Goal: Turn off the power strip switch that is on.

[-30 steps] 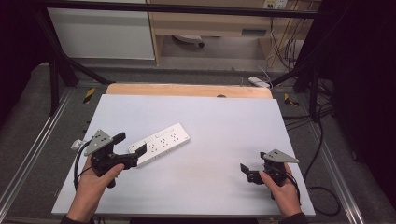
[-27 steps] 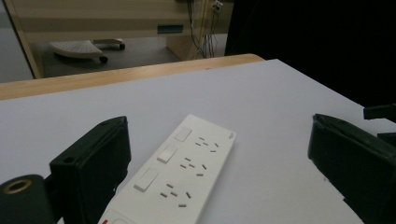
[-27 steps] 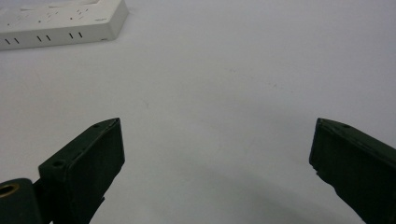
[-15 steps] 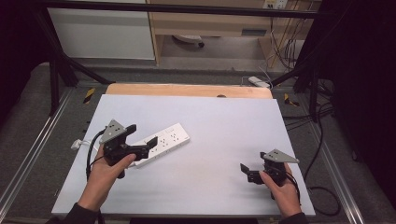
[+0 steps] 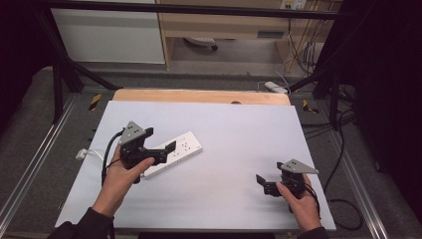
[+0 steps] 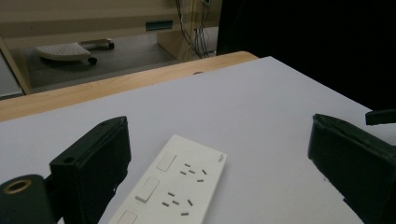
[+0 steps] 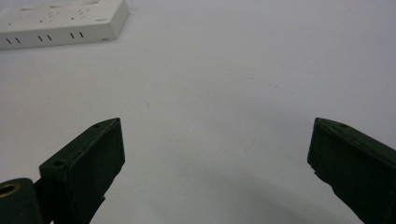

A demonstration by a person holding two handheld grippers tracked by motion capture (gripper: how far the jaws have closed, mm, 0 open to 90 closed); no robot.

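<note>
White counter (image 5: 234, 144) with a wooden far edge, cabling on the floor beyond. Left hand (image 5: 119, 174) reaches forward from the near edge, its claw (image 5: 169, 149) tilted toward the right and released, jaws spread wide over a white power strip (image 5: 176, 152); contact cannot be confirmed. The strip lies flat between and below those jaws, long axis diagonal, running near-left to far-right. Right hand (image 5: 301, 199) rests near the counter's near right corner; right claw (image 5: 263, 184) released, jaws wide, empty, well apart from the strip.

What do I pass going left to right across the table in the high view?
White cable → left gripper → power strip → bare table → right gripper.
</note>
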